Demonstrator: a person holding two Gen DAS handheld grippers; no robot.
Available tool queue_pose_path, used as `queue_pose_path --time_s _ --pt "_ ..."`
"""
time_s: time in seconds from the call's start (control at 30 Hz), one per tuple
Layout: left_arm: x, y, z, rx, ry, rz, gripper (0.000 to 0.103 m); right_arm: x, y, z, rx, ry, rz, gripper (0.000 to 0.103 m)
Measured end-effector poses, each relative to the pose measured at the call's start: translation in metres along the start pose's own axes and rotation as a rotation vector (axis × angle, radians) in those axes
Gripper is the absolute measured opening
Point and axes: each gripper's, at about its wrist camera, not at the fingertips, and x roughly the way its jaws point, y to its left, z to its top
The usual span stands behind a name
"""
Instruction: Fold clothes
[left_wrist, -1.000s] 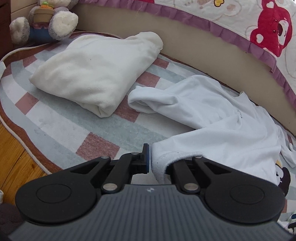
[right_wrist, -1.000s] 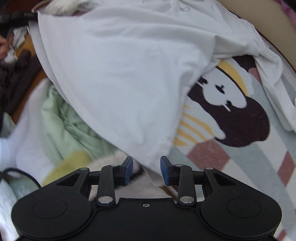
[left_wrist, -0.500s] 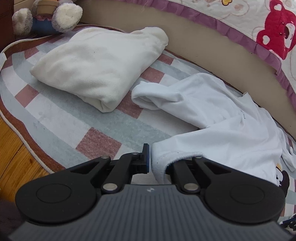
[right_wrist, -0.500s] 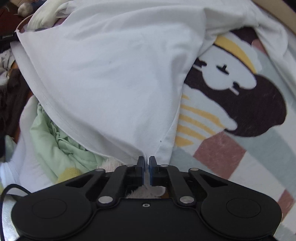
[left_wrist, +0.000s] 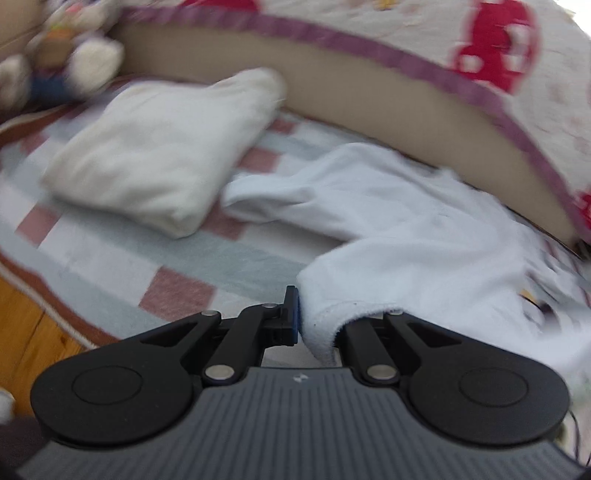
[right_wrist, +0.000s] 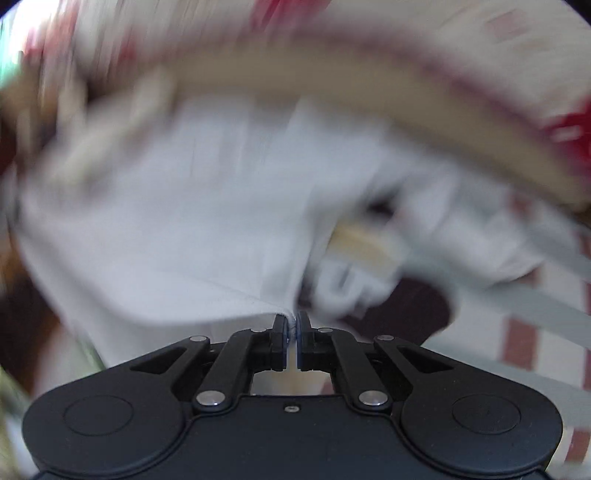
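Observation:
A white shirt (left_wrist: 406, 236) lies spread on the striped rug (left_wrist: 122, 258), one sleeve reaching left. My left gripper (left_wrist: 314, 321) is shut on the shirt's hem; the cloth wraps over and hides its right finger. In the right wrist view, heavily blurred by motion, the same white shirt (right_wrist: 177, 229) hangs in front of me, with a dark cartoon print (right_wrist: 406, 306) showing to the right. My right gripper (right_wrist: 292, 332) is shut on a corner of that shirt's edge.
A folded cream garment (left_wrist: 159, 155) rests on the rug at the left. A plush toy (left_wrist: 55, 62) sits at the far left corner. A bed side with a purple-trimmed quilt (left_wrist: 406, 66) runs along the back. Wooden floor (left_wrist: 33, 332) shows at the lower left.
My right gripper went from open to shut on the shirt's corner, then swung up and away fast with it. The left gripper kept its hold and moved slightly forward.

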Motion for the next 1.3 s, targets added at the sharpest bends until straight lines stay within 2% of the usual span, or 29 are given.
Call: queue_pose_path --time_s 0.07,0.2,0.27,0.37,0.43,0.5,0.53,0.6,0.63,0.67,0.7,0.77,0.83,0.93,1.0,1.07,1.13,1.17,1.2,1.23,1.3 --pt "-0.013 -0.012 -0.006 0.046 0.042 -0.058 0.004 -0.073 -0.013 0.009 0.092 -0.182 -0.006 0.005" --pt "-0.038 -0.035 -0.017 0.137 0.125 -0.175 0.004 -0.176 -0.021 -0.015 0.16 -0.31 -0.094 0.005" --pt "-0.05 -0.047 -0.023 0.183 0.167 -0.233 0.004 -0.176 -0.017 -0.041 0.149 -0.248 -0.206 0.005" --pt "-0.066 -0.063 -0.033 0.246 0.236 -0.313 0.004 -0.141 -0.024 -0.09 0.182 -0.091 -0.343 0.005" --pt "-0.048 -0.062 -0.054 0.218 0.347 -0.276 0.004 -0.111 -0.032 -0.116 0.21 0.003 -0.381 0.005" --pt "-0.039 -0.059 -0.067 0.195 0.4 -0.217 0.002 -0.102 -0.032 -0.118 0.21 -0.016 -0.362 0.005" --pt "-0.044 -0.056 -0.067 0.18 0.377 -0.208 0.002 -0.102 -0.032 -0.114 0.211 -0.035 -0.341 0.004" --pt "-0.072 -0.047 -0.053 0.132 0.256 -0.21 0.002 -0.113 -0.029 -0.098 0.228 -0.085 -0.248 0.004" --pt "-0.088 -0.041 -0.044 0.116 0.195 -0.204 0.002 -0.116 -0.025 -0.091 0.211 -0.088 -0.23 0.004" --pt "-0.102 -0.035 -0.037 0.101 0.157 -0.198 0.002 -0.118 -0.021 -0.086 0.195 -0.09 -0.214 0.004" --pt "-0.11 -0.029 -0.034 0.082 0.152 -0.192 0.002 -0.12 -0.018 -0.085 0.187 -0.081 -0.205 0.004" --pt "-0.113 -0.018 -0.039 0.039 0.193 -0.188 0.002 -0.121 -0.015 -0.088 0.18 -0.048 -0.18 0.004" --pt "-0.094 -0.011 -0.061 0.026 0.301 -0.162 0.002 -0.111 -0.016 -0.1 0.174 0.017 -0.176 0.004" --pt "-0.057 -0.019 -0.096 0.116 0.43 -0.07 0.002 -0.09 -0.025 -0.12 0.208 0.085 -0.185 0.004" --pt "-0.042 -0.023 -0.106 0.105 0.469 -0.089 0.002 -0.09 -0.026 -0.119 0.22 0.062 -0.175 0.004" --pt "-0.034 -0.024 -0.107 0.081 0.498 -0.112 0.003 -0.092 -0.018 -0.114 0.159 0.081 -0.161 0.006" --pt "-0.035 -0.025 -0.107 0.116 0.511 -0.089 0.006 -0.095 -0.01 -0.112 0.101 0.137 -0.132 0.011" --pt "-0.038 -0.023 -0.106 0.118 0.52 -0.089 0.016 -0.102 -0.009 -0.109 0.089 0.142 -0.115 0.013" --pt "-0.044 -0.018 -0.103 0.102 0.517 -0.108 0.027 -0.109 -0.007 -0.106 0.079 0.142 -0.094 0.027" --pt "-0.051 -0.013 -0.099 0.085 0.515 -0.127 0.03 -0.119 -0.006 -0.099 0.075 0.112 -0.049 0.043" --pt "-0.065 -0.005 -0.086 0.047 0.479 -0.177 0.037 -0.141 -0.005 -0.084 0.066 0.053 0.041 0.053"
